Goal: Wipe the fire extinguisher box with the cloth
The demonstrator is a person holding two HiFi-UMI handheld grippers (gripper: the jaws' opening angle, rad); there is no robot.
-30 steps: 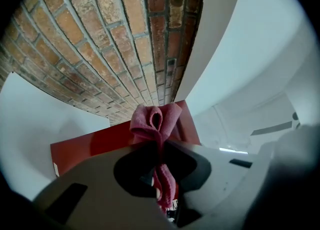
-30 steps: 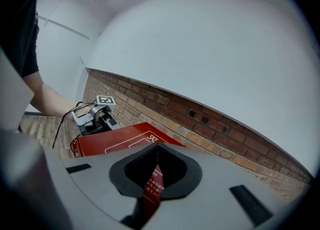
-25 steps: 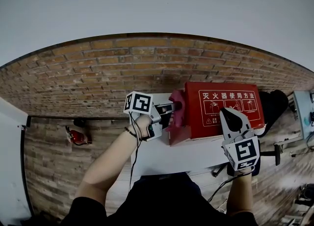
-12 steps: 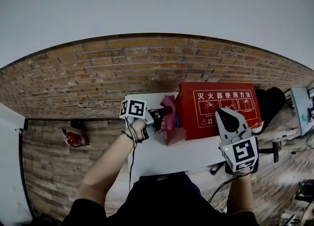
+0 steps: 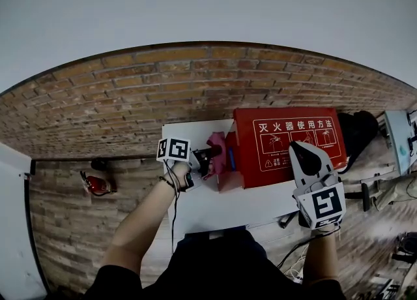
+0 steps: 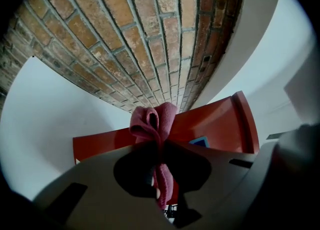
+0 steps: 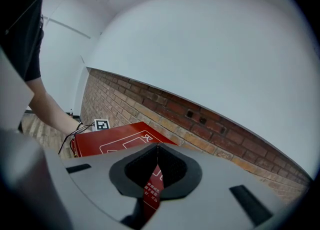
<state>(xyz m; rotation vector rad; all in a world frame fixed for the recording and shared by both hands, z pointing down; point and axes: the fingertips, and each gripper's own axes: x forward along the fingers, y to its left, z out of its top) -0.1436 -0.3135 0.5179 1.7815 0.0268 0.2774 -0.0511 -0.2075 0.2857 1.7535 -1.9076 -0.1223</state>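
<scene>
Fire extinguisher box (image 5: pixel 270 137): red, white print on its upward face, lying on the white table (image 5: pixel 221 204) close to the brick wall (image 5: pixel 130 96).
Cloth (image 6: pixel 150 123): pink, bunched, at the box's left end; whether it actually touches the box is hard to make out.
Left gripper (image 5: pixel 210 155): jaws pinching the cloth, a tail of it hanging below them; its own body hides the box's lower part in the left gripper view.
Right gripper (image 7: pixel 157 154): jaws pressed together, nothing between; covers the box's near right corner in the head view, contact unclear.
Beyond the table, left: small red object (image 5: pixel 96 183), too small to identify.
</scene>
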